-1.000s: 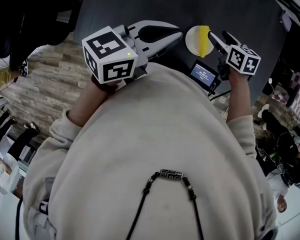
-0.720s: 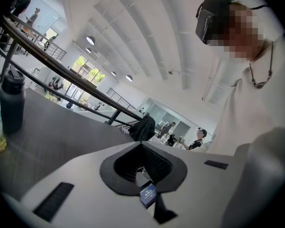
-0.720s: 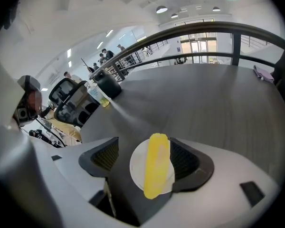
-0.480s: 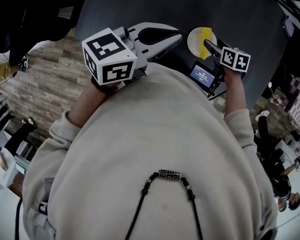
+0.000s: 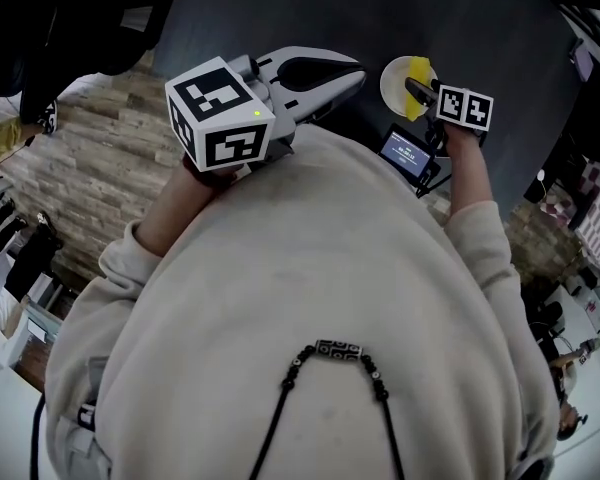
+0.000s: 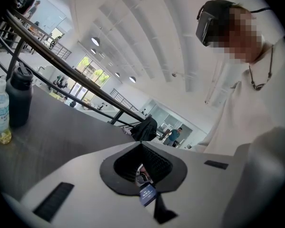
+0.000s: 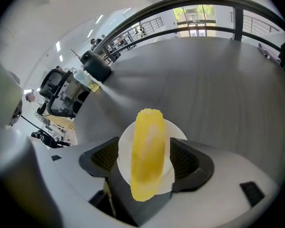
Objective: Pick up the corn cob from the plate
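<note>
A yellow corn cob (image 7: 147, 151) lies on a small white plate (image 7: 175, 131) on the dark grey table. My right gripper (image 7: 145, 148) is open, with one jaw on each side of the cob and a strip of plate showing in both gaps. In the head view the cob (image 5: 418, 73) and plate (image 5: 391, 85) sit just ahead of the right gripper (image 5: 413, 87). My left gripper (image 5: 354, 71) is held up close to the person's chest, away from the plate. Its jaws are shut with nothing held (image 6: 141, 144).
A black bottle (image 6: 19, 96) and a clear plastic bottle (image 6: 0, 115) stand at the table's far side. A small device with a lit screen (image 5: 407, 151) sits by the near table edge under the right arm. Wood-pattern floor (image 5: 80, 168) lies to the left.
The right gripper has moved forward over the plate and now straddles the corn cob. The left gripper has stayed where it was.
</note>
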A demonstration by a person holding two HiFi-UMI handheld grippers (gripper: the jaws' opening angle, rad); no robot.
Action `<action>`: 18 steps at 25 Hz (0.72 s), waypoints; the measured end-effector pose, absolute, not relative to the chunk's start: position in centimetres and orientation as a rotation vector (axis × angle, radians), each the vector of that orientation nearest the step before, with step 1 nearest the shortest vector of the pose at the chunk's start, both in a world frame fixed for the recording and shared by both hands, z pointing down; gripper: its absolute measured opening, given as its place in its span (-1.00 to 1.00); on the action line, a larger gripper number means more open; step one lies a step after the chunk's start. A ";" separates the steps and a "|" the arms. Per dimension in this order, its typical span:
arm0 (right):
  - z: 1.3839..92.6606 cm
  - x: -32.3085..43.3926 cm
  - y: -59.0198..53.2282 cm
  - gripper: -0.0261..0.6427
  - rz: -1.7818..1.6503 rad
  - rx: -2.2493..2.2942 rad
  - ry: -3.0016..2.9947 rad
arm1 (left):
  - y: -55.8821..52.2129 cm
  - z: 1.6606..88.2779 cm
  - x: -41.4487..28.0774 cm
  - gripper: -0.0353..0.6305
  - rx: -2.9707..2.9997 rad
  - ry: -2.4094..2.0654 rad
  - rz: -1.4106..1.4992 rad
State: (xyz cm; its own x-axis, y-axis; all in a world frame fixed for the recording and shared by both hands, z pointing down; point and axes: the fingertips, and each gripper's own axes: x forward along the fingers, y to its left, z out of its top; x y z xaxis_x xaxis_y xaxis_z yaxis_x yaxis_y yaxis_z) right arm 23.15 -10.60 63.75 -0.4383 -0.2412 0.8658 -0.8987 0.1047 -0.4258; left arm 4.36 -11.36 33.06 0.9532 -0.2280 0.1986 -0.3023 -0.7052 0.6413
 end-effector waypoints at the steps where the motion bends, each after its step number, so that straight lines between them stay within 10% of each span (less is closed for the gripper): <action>1: 64.1 23.1 -10.6 0.04 1.363 1.110 -1.762 | -11.3 33.0 4.4 -0.88 2.381 -0.372 0.135; 18: 66.7 23.6 -10.4 -0.12 1.366 1.098 -1.658 | -10.8 32.6 4.9 -0.88 2.362 -0.339 0.111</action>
